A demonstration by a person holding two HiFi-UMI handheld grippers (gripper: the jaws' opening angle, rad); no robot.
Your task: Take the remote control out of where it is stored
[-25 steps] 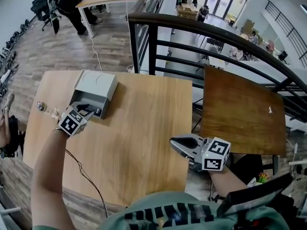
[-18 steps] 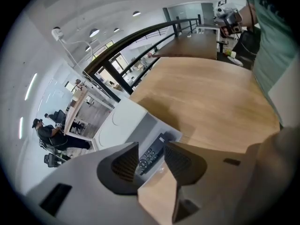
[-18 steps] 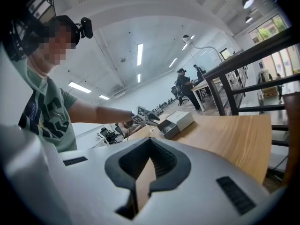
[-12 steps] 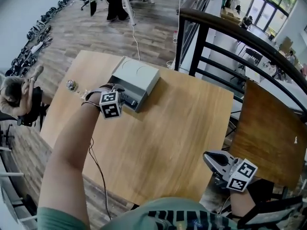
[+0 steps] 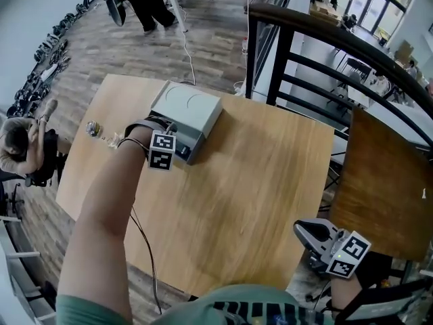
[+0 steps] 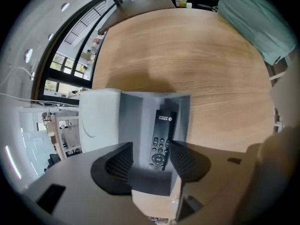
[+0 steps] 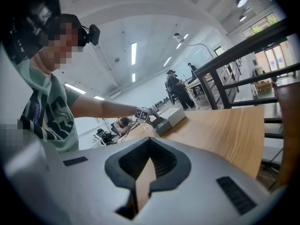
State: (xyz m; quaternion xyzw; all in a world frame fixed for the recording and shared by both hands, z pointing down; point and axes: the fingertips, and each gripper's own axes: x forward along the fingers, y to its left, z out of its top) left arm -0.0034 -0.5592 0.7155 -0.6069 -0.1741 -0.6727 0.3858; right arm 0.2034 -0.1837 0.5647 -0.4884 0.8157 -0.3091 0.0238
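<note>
A black remote control [image 6: 161, 138] lies lengthwise in the open drawer [image 6: 140, 118] of a grey box [image 5: 187, 111] at the far left of the wooden table [image 5: 257, 195]. My left gripper [image 6: 149, 154] points steeply down over the drawer's open end. Its jaws have just been opening and now stand open on either side of the remote's near end, without pressing on it. In the head view the marker cube hides the left gripper's [image 5: 170, 154] jaws. My right gripper [image 5: 302, 230] hangs off the table's front right corner, shut and with nothing in it.
A black railing [image 5: 304, 53] runs behind the table. A dark brown board [image 5: 385, 175] stands at the right. A small shiny object [image 5: 93, 128] and a thin cable [image 5: 145, 249] lie on the table's left side. A seated person [image 5: 17, 147] is beyond the left edge.
The left gripper has rolled and sunk towards the drawer's open end, its marker cube now turned up. The right gripper has dropped a little beside the table's corner.
</note>
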